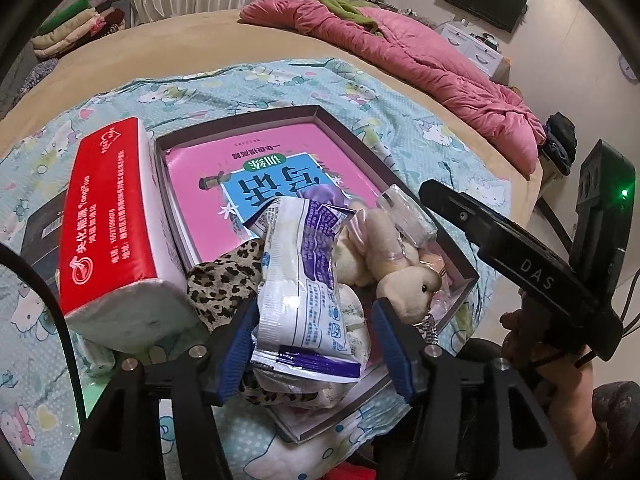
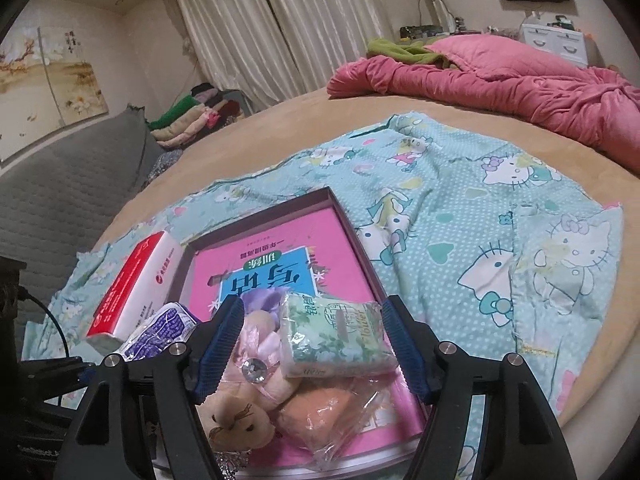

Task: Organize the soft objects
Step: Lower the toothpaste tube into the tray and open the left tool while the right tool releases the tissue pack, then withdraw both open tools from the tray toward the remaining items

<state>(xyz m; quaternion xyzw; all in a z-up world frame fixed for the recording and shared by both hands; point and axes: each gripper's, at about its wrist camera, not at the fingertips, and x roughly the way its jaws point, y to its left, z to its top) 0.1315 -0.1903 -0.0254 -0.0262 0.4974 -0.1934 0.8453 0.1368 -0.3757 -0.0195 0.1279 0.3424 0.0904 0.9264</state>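
A shallow box (image 1: 240,124) with a pink book in it lies on the cartoon-print sheet. At its near end, a white-and-purple packet (image 1: 304,280) rests on a leopard-print cloth (image 1: 224,276). My left gripper (image 1: 316,344) stands open around the packet, and its right pad is clear of it. A beige plush toy (image 1: 400,280) lies just to the right. In the right wrist view, my right gripper (image 2: 312,344) is open over the plush toy (image 2: 236,420) and a green tissue pack (image 2: 336,332). An orange item in a clear bag (image 2: 320,412) lies below them.
A red-and-white tissue pack (image 1: 108,216) leans against the box's left side. A pink quilt (image 2: 500,84) is bunched at the bed's far side. Folded clothes (image 2: 188,120) are stacked beyond the bed. A grey padded surface (image 2: 60,200) stands at the left.
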